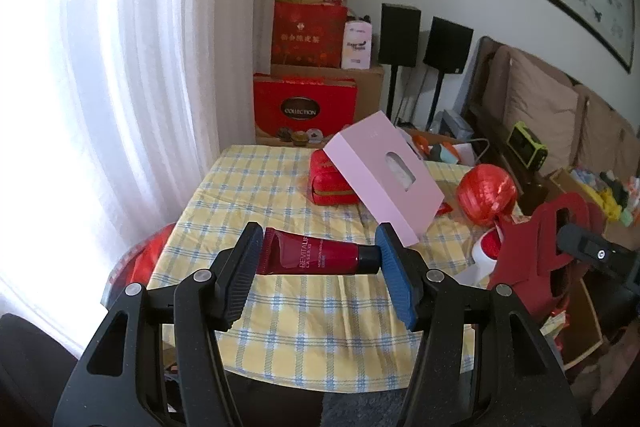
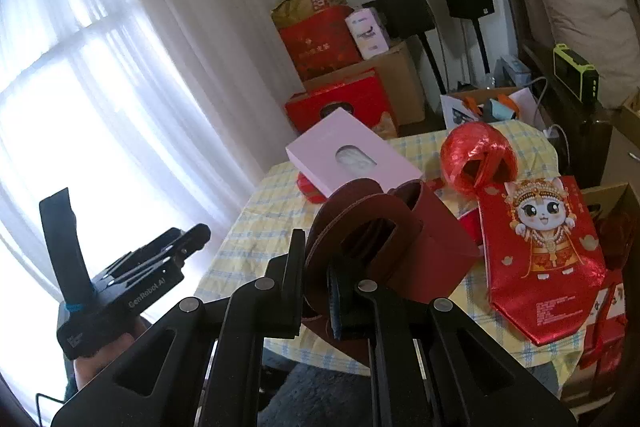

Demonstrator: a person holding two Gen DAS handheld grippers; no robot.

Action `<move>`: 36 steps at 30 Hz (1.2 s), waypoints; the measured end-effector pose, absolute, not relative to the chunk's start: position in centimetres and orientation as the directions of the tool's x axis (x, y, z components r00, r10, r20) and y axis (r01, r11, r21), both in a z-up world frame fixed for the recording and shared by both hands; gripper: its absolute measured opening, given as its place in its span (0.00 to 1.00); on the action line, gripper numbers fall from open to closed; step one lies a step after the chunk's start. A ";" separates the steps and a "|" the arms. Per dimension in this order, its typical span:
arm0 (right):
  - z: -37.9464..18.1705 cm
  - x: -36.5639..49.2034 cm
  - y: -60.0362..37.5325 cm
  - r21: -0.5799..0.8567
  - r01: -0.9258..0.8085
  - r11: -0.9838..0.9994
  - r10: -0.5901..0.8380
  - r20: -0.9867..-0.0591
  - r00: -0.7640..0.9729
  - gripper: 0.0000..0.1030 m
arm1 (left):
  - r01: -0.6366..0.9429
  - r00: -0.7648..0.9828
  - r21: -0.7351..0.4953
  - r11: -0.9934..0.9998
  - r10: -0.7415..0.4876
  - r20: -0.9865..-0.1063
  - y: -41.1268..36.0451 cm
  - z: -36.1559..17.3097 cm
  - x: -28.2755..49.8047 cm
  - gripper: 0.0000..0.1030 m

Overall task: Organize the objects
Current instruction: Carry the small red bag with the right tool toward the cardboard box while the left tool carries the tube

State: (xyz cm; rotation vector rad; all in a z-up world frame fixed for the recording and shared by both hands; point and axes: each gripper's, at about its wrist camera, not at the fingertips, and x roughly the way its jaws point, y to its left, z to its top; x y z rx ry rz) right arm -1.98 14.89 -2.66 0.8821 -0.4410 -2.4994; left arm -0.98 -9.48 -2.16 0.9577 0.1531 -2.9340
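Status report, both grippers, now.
Left gripper shut on red cream tube, endwise. Right gripper shut on dark red bag handle. Pink box ahead on table.

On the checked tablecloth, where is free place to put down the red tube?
Bare checked tablecloth lies along the near edge and on the window side, left of the red pouch. The right side is crowded: pink box, red ball, red cat bag.

Your dark red Revitalift cream tube (image 1: 316,254) hangs level, black cap to the right, clamped end to end above the checked cloth. Your maroon felt bag (image 2: 404,247), open-topped, hangs by its looped handle, tilted.
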 end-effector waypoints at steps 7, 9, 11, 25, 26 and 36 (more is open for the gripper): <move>-1.3 -1.0 15.8 0.442 0.316 -0.839 -0.518 -0.476 -0.711 0.09 | 0.078 -0.809 -0.065 -0.995 -0.025 -0.587 -9.4 -1.5 -0.4 0.53; -0.6 -0.8 16.4 0.448 0.317 -0.836 -0.520 -0.462 -0.718 0.09 | 0.074 -0.812 -0.065 -0.995 -0.022 -0.583 -9.2 -1.3 -0.4 0.53; 0.1 -0.4 16.9 0.442 0.324 -0.837 -0.519 -0.450 -0.727 0.09 | 0.068 -0.816 -0.065 -0.996 -0.018 -0.577 -8.9 -0.9 -0.2 0.53; 1.4 2.6 20.0 0.306 0.359 -0.882 -0.468 -0.475 -0.745 0.09 | 0.002 -0.839 -0.072 -0.997 0.037 -0.544 -6.6 1.4 0.7 0.53; 1.1 2.9 20.2 0.302 0.370 -0.879 -0.475 -0.480 -0.737 0.09 | -0.001 -0.841 -0.068 -0.998 0.038 -0.540 -6.4 1.6 0.8 0.53; -2.7 4.7 23.6 0.328 0.358 -0.874 -0.482 -0.498 -0.721 0.09 | -0.020 -0.823 -0.035 -0.999 0.037 -0.567 -3.7 0.9 0.0 0.53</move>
